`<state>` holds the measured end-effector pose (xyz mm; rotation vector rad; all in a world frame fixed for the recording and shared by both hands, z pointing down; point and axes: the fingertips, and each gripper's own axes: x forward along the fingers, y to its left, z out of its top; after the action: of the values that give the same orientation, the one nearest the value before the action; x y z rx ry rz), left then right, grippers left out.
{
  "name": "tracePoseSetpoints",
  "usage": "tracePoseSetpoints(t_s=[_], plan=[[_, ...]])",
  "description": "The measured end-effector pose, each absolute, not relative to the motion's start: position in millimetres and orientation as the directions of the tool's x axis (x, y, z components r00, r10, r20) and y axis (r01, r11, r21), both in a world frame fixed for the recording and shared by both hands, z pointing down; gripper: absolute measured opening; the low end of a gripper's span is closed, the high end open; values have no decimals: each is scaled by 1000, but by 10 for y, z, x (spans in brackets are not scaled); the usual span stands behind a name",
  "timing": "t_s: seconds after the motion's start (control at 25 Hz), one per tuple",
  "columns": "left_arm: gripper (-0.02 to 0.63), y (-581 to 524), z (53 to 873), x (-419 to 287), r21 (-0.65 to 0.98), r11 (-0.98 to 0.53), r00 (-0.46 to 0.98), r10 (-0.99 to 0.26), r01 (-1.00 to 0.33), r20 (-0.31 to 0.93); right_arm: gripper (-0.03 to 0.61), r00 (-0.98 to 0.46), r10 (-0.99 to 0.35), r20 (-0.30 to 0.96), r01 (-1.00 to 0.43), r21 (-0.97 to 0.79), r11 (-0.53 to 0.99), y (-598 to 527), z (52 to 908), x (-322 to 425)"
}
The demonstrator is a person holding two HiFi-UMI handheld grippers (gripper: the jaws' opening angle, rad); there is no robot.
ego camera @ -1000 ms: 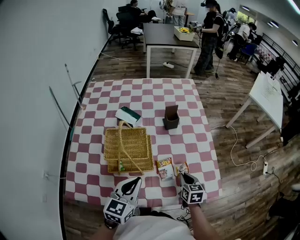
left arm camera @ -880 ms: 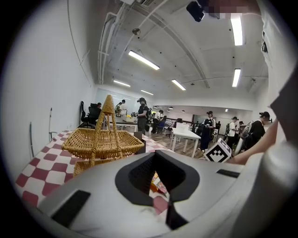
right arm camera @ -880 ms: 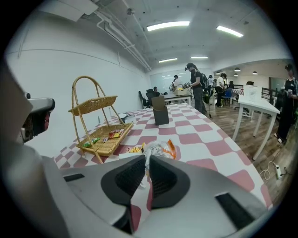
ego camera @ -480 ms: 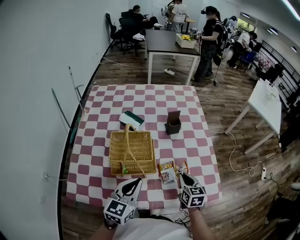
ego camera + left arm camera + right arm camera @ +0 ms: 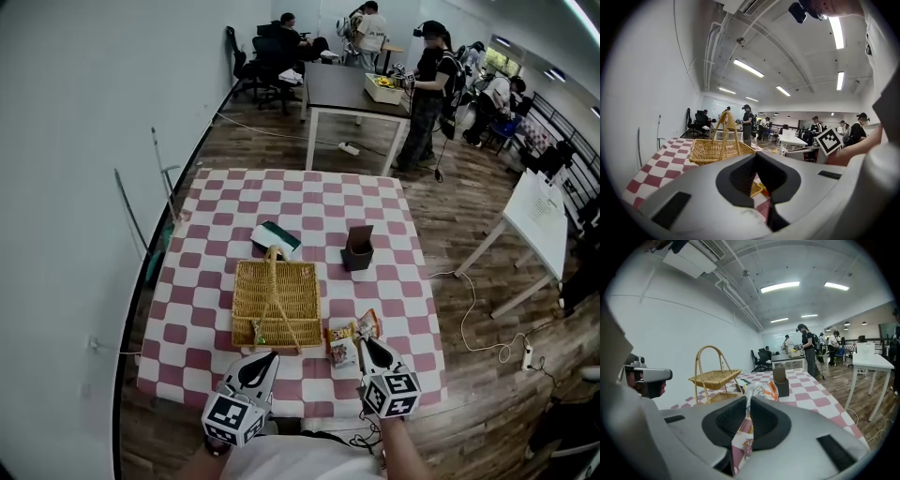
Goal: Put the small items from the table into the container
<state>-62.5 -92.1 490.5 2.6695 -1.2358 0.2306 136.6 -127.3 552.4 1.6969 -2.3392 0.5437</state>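
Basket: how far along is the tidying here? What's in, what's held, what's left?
Done: one small green item lies in the basket. In hand: the right gripper is shut on an orange snack packet, beside the basket, not over it. Left: a second packet on the cloth, plus the green-topped box and dark box farther back.

Bright, evenly lit, fisheye-warped edges, blurred foreground
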Motion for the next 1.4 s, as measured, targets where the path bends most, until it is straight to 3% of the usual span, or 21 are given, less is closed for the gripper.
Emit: tracePoseSetpoints(t_s=[0.28,0.64,1.4], plan=[[0,-910,4851,-889,105,-587,595,-775,-803,212,44,-404,-878,257,-915,-142,379,-1513,4938,1008],[0,-912,4782,-1149,99,-527,536,-819,-844,204,44,-493,-844,212,-870,-115,479,-1752,4675,614],[0,-883,4794,-1442,93,-435,445,-867,-895,224,44,-632,-709,312,-754,-37,656,-2215,4858,-93]])
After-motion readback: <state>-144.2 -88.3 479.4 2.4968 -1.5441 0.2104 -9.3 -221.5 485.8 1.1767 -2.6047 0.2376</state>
